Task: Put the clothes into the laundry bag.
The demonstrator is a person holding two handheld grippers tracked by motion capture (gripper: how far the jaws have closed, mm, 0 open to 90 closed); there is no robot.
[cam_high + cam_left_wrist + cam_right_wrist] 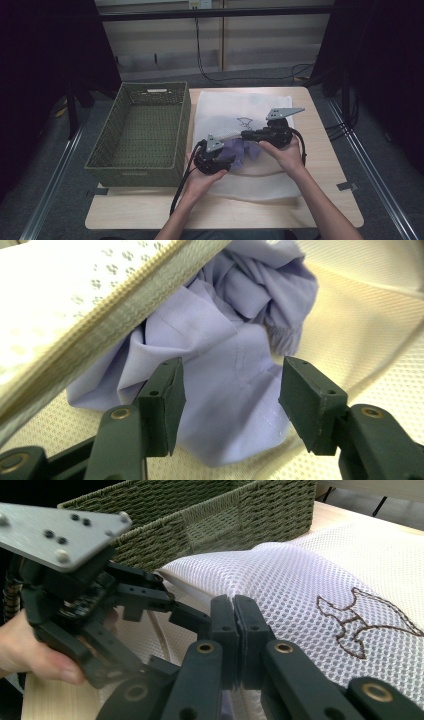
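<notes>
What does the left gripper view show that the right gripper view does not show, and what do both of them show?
The left gripper view alone shows the purple garment lying inside the opened bag, and the zipper edge lifted above it, with the left gripper open in front of the cloth. The right gripper view alone shows the green woven basket, a dark embroidered figure and the right gripper shut on the mesh. Both show the white mesh laundry bag.
</notes>
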